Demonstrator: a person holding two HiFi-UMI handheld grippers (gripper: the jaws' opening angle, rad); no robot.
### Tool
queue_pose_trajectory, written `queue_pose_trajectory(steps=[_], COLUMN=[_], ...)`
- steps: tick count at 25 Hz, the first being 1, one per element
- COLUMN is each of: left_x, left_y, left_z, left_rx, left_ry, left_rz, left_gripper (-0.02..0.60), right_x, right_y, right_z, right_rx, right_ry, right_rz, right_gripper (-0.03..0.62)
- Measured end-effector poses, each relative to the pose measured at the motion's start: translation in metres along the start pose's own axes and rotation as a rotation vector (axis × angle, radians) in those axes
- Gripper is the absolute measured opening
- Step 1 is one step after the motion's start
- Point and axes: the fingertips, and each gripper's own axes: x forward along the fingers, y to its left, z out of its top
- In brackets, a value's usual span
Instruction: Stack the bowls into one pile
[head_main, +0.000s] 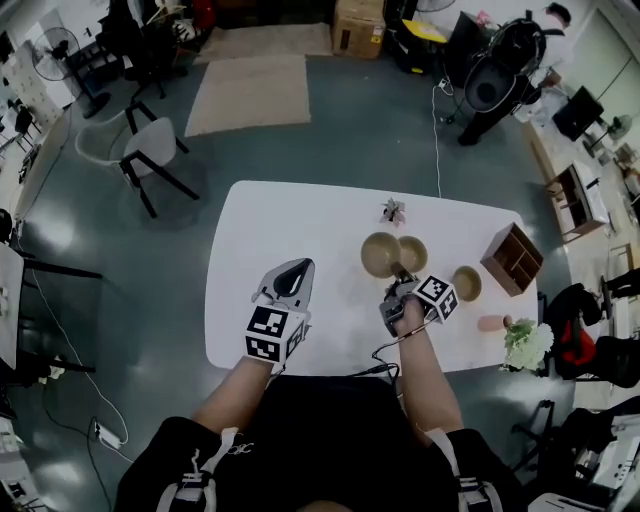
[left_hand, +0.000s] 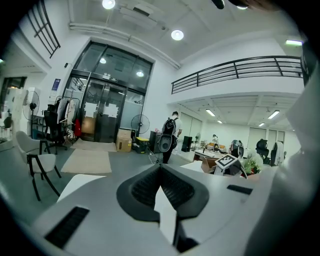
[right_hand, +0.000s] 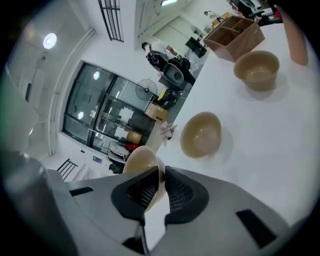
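Note:
My right gripper (head_main: 398, 280) (right_hand: 161, 172) is shut on the rim of a tan bowl (right_hand: 141, 162) (head_main: 379, 254), which hangs tilted above the white table (head_main: 300, 220). A second tan bowl (right_hand: 201, 134) (head_main: 413, 252) sits on the table just beyond it. Further right stands a smaller tan bowl (right_hand: 256, 69) (head_main: 466, 283). My left gripper (head_main: 296, 272) (left_hand: 160, 167) hovers over the table's left part with its fingertips together and nothing between them.
A wooden compartment box (head_main: 512, 259) (right_hand: 235, 32) stands at the table's right end. A pink object (head_main: 490, 323) and white flowers (head_main: 527, 343) lie near the front right corner. A small flower ornament (head_main: 392, 210) sits behind the bowls. A person (left_hand: 171, 131) stands far off.

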Motion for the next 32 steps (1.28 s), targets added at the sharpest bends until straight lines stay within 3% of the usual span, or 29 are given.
queue_pose_trajectory(steps=[10, 22, 26, 30, 32], left_x=[0.033, 0.048, 0.046, 0.045, 0.046], left_y=[-0.036, -0.041, -0.038, -0.041, -0.043], left_z=[-0.002, -0.004, -0.007, -0.008, -0.008], left_rx=[0.025, 0.031, 0.025, 0.026, 0.028], left_ry=[0.02, 0.051, 0.058, 0.06, 0.061], left_rz=[-0.077, -0.061, -0.049, -0.055, -0.061], left_gripper=[0.012, 0.012, 0.012, 0.012, 0.012], right_x=[-0.032, -0.003, 0.004, 0.003, 0.0], right_y=[-0.037, -0.084, -0.085, -0.082, -0.073], right_z=[0.094, 0.103, 0.103, 0.106, 0.11], right_rx=[-0.007, -0.019, -0.161, -0.402, -0.524], right_ry=[-0.198, -0.159, -0.155, -0.151, -0.175], right_rz=[-0.134, -0.296, -0.361, -0.447, -0.457], right_gripper=[0.051, 0.057, 0.075, 0.084, 0.13])
